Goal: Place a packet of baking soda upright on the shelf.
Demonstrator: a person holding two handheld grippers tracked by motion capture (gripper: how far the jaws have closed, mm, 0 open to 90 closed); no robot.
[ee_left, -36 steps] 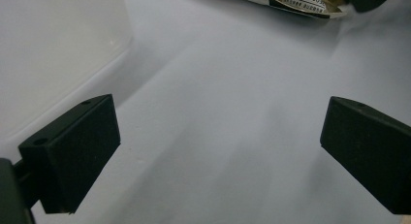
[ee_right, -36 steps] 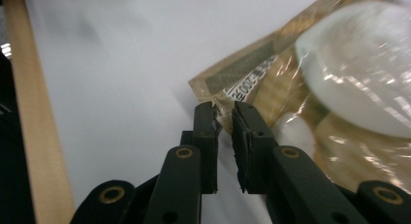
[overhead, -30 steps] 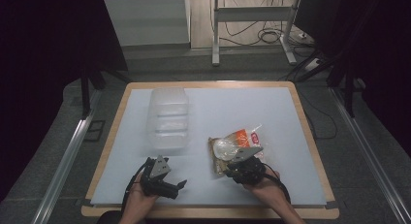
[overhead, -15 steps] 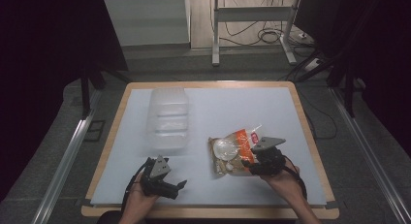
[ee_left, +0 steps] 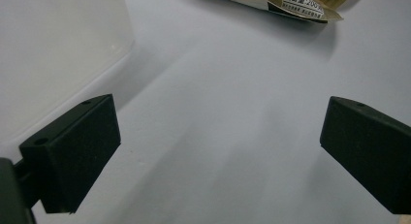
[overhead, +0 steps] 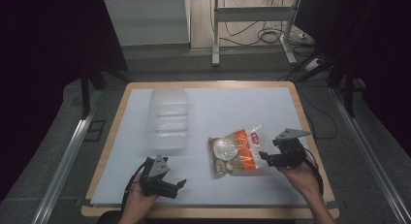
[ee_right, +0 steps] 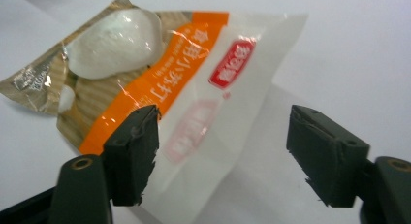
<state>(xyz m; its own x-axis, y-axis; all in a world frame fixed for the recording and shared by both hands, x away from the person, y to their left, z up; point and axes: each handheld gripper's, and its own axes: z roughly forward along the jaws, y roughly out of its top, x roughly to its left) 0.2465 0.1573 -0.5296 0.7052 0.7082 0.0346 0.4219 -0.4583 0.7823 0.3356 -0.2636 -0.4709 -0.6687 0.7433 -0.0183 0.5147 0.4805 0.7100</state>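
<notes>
One clear plastic container point(overhead: 167, 120) at 10 o'clock on the white table point(overhead: 232, 103). One left gripper point(overhead: 167, 181) at 7 o'clock, jaws wide, nothing between. One snack bag point(overhead: 236, 151) lies flat at 5 o'clock. One right gripper point(overhead: 269, 158) at the bag's 3 o'clock edge; jaws just opening, pads apart, not pressing it.

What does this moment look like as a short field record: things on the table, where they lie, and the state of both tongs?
surface: white sheet on a wood-edged table
snack bag: lies flat, right of centre
clear container: left of centre, apart from the bag
left tongs: open, nothing between them, near front edge
right tongs: have just been opening; bag's white end lies between the jaws, not pinched
contact: neither tongs grips anything
</notes>
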